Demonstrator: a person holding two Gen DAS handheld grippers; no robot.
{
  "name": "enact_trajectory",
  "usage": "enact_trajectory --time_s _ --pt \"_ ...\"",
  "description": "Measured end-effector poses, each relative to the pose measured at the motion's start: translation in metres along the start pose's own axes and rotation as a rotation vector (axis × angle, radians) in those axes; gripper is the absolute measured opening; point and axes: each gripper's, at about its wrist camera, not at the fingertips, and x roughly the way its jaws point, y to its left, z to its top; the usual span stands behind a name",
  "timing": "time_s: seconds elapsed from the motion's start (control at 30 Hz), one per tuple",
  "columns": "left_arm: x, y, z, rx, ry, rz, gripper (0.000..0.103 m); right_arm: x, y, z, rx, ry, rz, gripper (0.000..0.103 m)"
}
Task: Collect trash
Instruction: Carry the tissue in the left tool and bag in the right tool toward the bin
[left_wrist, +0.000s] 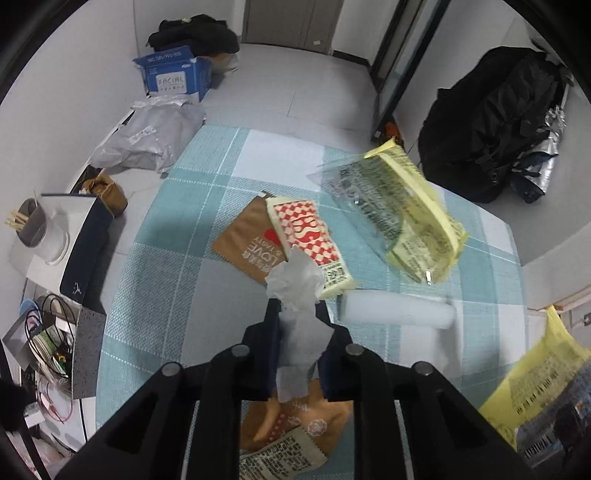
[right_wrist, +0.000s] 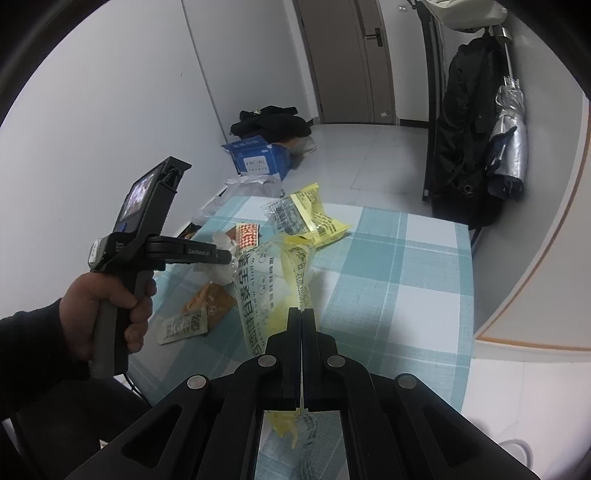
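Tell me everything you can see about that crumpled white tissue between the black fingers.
The tissue is thin, soft white paper, crumpled into a wrinkled puff at the top with a flatter strip trailing down. The left gripper has it pinched between its dark pads, the puff sticking out past the fingertips. It sits over the blue checked tablecloth, in front of the red-and-white checked wrapper. In the right wrist view it shows only as a white lump at the gripper tip.

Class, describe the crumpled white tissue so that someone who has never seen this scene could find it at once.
Start at the table with the blue-and-white checked cloth. In the left wrist view, the left gripper is shut on the crumpled white tissue, in front of the red-and-white checked wrapper. Unlike the printed wrappers around it, it is plain, soft and unprinted.
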Motion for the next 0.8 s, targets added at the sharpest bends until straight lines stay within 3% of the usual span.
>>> enact_trajectory --time_s 0.47,0.8 --pt "-0.038 -0.021 -0.01 0.078 -0.09 -0.038 0.01 -0.004 -0.002 0.0 0.04 0.0 0.009 0.0" --pt "-0.085 -0.04 -0.016 0.136 -0.17 -0.117 0.01 -0.013 0.006 0.004 0.042 -0.016 -0.002 0.0"
